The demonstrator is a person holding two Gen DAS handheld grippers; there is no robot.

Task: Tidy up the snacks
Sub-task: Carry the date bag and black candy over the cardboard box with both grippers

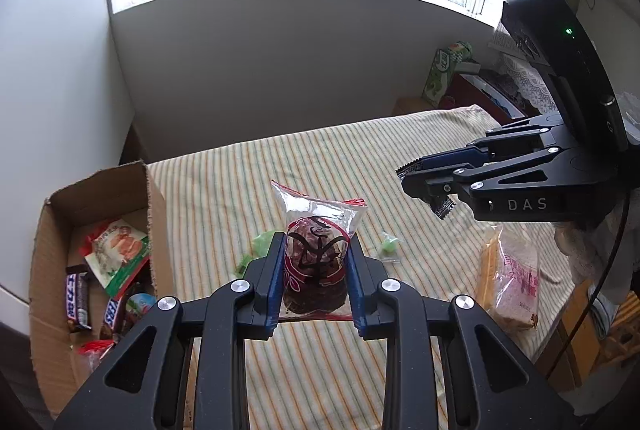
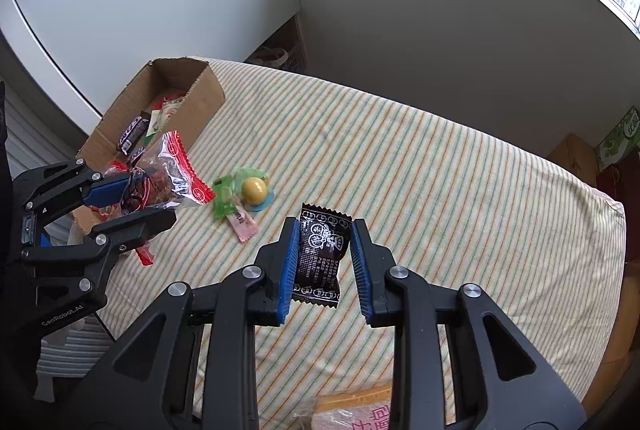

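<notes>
My left tongs grip a clear cake packet, lifted above the striped cloth just beside the cardboard box. My right tongs grip a black sachet, farther from the box. Between sachet and box lie green candies; beyond them the cloth is bare up to its far edge.

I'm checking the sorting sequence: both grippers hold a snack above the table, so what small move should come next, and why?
Probably carry the left gripper, shut on the clear red-edged pastry bag, sideways over the open cardboard box beside it. That box already holds snack bars and packets, and it sits nearest this hand. The right gripper, holding the black packet, could follow.
</notes>
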